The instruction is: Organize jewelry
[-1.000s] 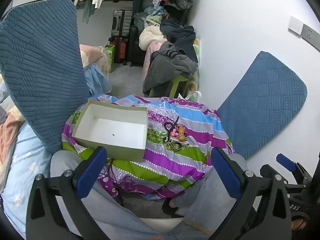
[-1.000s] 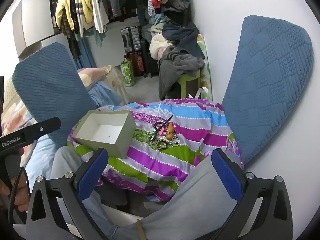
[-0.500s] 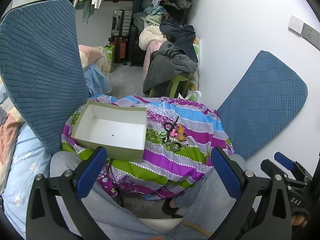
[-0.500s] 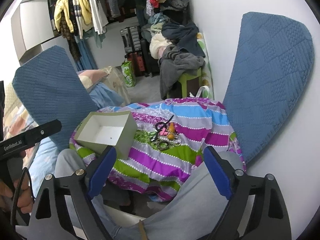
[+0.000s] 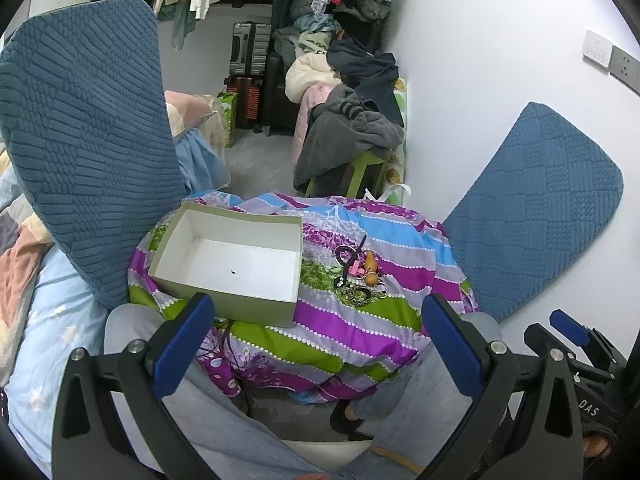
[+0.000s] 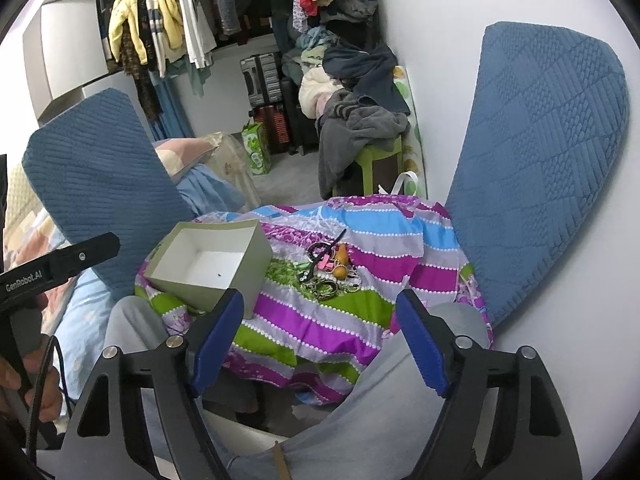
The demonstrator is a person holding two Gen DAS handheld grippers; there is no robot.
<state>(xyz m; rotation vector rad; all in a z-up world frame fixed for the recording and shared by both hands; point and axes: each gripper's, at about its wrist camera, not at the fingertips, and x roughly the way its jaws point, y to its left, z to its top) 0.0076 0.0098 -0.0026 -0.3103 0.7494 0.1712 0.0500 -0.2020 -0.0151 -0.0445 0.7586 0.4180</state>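
Two grippers hang above a striped cloth (image 5: 360, 320) draped over the seated person's lap, both angled downward, neither touching anything. Left gripper (image 5: 316, 336): blue pads spread wide, nothing between them. Right gripper (image 6: 320, 332): jaws have just been closing in, yet a clear gap remains and no object sits between the pads; it grasps nothing.

Jewelry (image 5: 358, 276) lies in a small tangled heap on the cloth, right of centre: dark loops, a pink piece, two orange-yellow beads, a thin black stick across the top. In the right wrist view the same heap (image 6: 328, 272) sits well ahead of the pads.

Open box (image 5: 232, 264), green outside, white inside, rests on the cloth just left of the heap, apart from it. One tiny dark speck on its floor. Blue quilted cushions (image 6: 536, 168) stand on both sides.
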